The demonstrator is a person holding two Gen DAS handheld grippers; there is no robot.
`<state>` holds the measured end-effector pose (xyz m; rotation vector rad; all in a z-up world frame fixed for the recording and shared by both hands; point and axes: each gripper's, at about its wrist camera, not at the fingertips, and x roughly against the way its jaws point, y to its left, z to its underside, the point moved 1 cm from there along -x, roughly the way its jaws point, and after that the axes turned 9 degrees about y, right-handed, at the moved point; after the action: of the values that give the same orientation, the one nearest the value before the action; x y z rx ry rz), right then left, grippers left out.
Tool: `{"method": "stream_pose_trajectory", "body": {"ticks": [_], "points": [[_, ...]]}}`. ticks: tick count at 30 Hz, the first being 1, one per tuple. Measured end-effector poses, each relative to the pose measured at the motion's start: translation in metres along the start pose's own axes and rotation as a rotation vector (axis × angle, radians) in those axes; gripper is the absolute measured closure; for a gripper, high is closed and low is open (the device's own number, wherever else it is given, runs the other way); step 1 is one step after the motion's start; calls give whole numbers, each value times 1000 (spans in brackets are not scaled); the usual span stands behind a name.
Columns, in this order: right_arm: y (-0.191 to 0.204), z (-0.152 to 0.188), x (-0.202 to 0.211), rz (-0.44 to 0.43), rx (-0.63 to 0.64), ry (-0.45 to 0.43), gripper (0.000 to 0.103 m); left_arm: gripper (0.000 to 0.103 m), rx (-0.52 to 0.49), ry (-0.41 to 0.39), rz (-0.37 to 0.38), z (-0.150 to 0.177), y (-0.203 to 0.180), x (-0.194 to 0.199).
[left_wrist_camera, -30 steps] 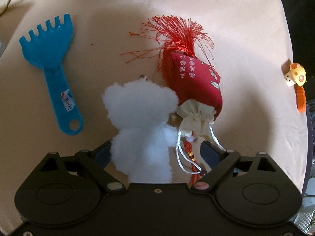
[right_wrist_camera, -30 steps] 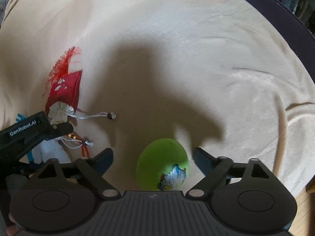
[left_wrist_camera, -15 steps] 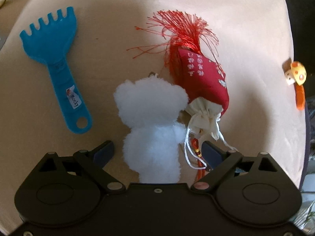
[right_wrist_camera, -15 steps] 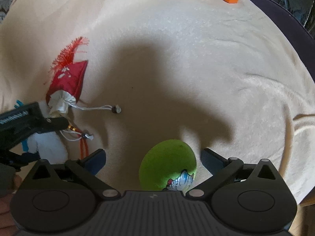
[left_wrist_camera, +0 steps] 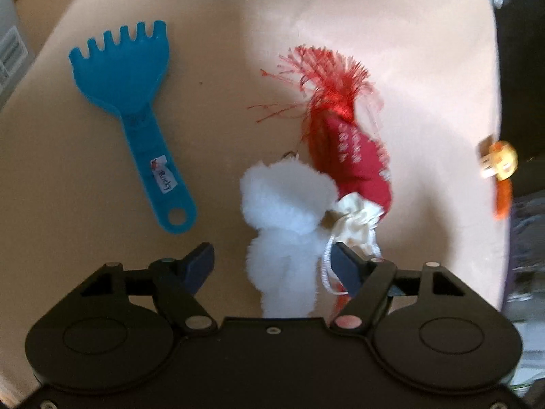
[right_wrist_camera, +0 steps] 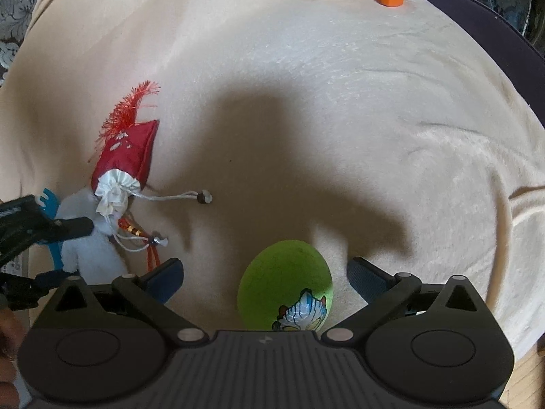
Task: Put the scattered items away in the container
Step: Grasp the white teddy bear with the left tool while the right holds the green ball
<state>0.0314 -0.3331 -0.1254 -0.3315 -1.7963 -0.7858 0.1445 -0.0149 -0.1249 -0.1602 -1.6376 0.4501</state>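
In the left wrist view, the left tongs (left_wrist_camera: pixel 272 264) are closing around the lower body of a white fluffy plush toy (left_wrist_camera: pixel 289 225); its right-hand pad sits close against the fluff and a white cord, while the left-hand pad stands apart from it with cream cloth showing between, so nothing is pinched yet. Just beyond the plush, touching it, lies a red drawstring pouch (left_wrist_camera: pixel 351 163) with a cream gathered neck and a red tassel fanning out at its far end; to the left, apart from both, lies a blue toy rake (left_wrist_camera: pixel 136 116), handle nearest; far right, at the cloth's edge, sits a small mushroom figure (left_wrist_camera: pixel 500 162) beside an orange piece (left_wrist_camera: pixel 502 201).

In the right wrist view, the right tongs (right_wrist_camera: pixel 265 277) are spread wide; a green egg (right_wrist_camera: pixel 286 283) with a printed sticker lies between the pads, clear of both. All rests on a cream blanket (right_wrist_camera: pixel 340 102); no container shows in either view.
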Motion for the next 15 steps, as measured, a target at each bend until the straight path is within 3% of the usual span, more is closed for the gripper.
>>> {"method": "stream_pose_trajectory", "body": {"ticks": [2,6,10,13,15], "points": [[-1,0,0,-8,1,5,0,32,-17,12,-1,1,-1,-1],[-4,-2,1,-26,-17,10,0,33,-66,44,-105,3,-15,-17],[-6,-3,0,-39,-32,10,0,33,-111,47,-200,7,-21,-26],[-5,-2,0,-37,-20,13,0,32,-92,16,-223,2,-24,-28],[-4,-2,1,-32,-11,17,0,25,-109,8,-245,-1,-29,-33]]}}
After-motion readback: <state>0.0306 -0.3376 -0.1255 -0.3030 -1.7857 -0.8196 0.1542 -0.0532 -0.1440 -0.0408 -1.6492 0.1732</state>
